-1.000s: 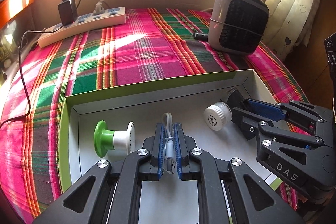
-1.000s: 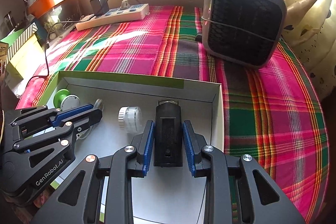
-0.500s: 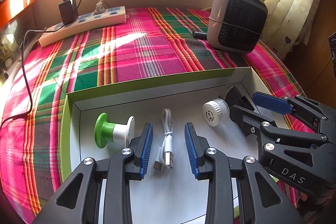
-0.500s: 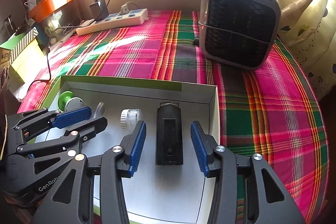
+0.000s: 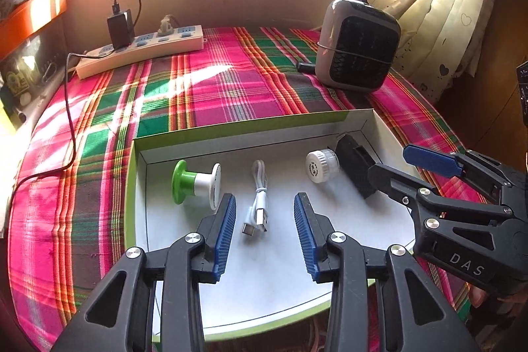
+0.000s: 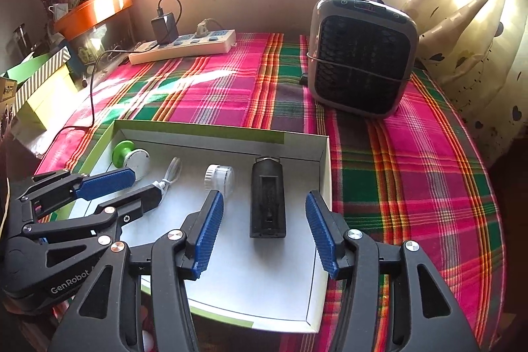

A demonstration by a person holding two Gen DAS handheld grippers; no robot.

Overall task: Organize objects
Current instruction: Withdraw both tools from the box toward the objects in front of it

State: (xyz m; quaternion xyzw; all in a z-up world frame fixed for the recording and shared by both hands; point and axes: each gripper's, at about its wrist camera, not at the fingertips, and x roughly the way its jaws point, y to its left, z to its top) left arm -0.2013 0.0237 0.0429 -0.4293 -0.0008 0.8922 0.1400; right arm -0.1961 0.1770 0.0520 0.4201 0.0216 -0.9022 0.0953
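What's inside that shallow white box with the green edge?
Inside the white cardboard box lie four things in a row: a green-and-white spool-shaped knob, a coiled white USB cable, a round white cap and a black rectangular device. Nothing shows what lies under them.

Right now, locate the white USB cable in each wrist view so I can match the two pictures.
Left wrist view: the white USB cable lies low in the middle, on the box floor between the open jaws of the left gripper.
Right wrist view: the cable shows at middle left, partly hidden behind the left gripper.
Shared landmark: the white ribbed cap, just right of the cable in both.
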